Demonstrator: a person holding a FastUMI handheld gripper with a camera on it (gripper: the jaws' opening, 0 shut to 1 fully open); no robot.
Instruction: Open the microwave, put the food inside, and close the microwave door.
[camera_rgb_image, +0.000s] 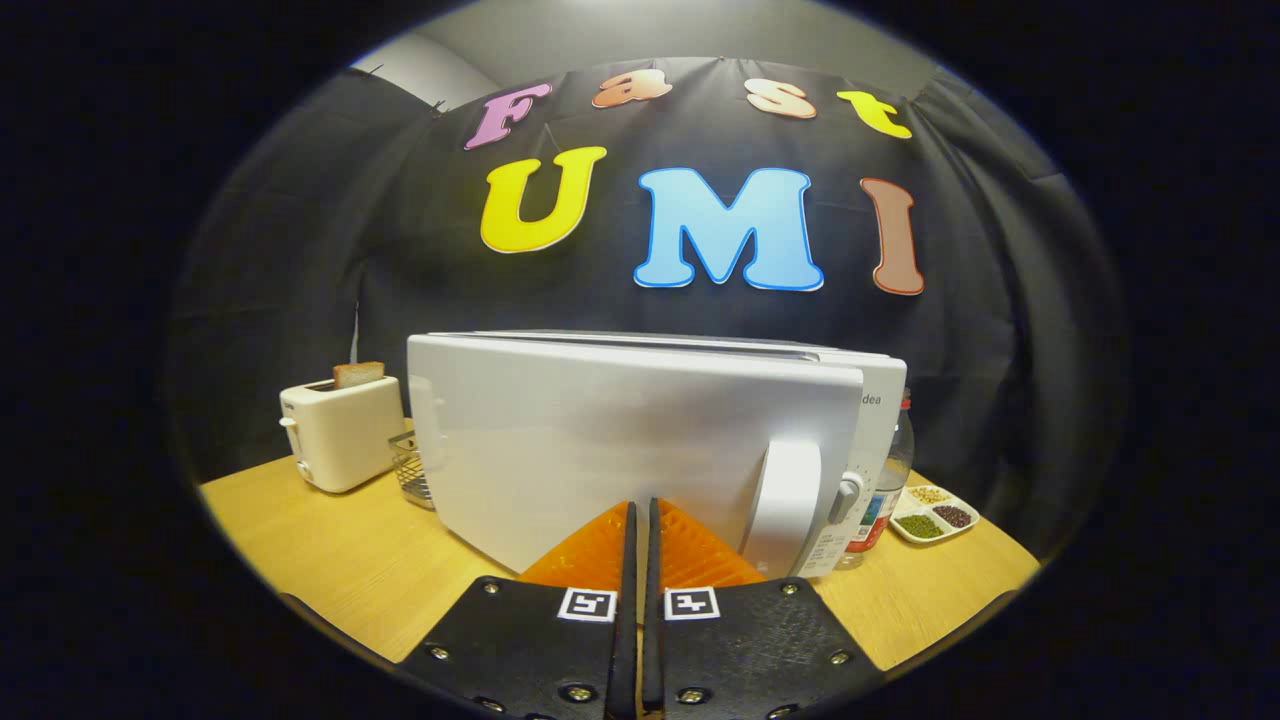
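A white microwave (600, 440) stands on the wooden table (330, 560), right in front of me. Its door stands slightly ajar, hinged on the left, and its right edge sits a little off the control panel with the knob (848, 495). The vertical white door handle (790, 500) is just to the right of my fingers. My gripper (640, 508) is shut with nothing between the fingers. Its tips are at or very near the lower part of the door face. The inside of the microwave is hidden by the door.
Left of the microwave is a cream toaster (340, 430) with a slice of toast sticking up. A small wire basket (412, 470) sits between the two. At the right stand a plastic bottle (890, 490) and a divided dish of beans (935, 515).
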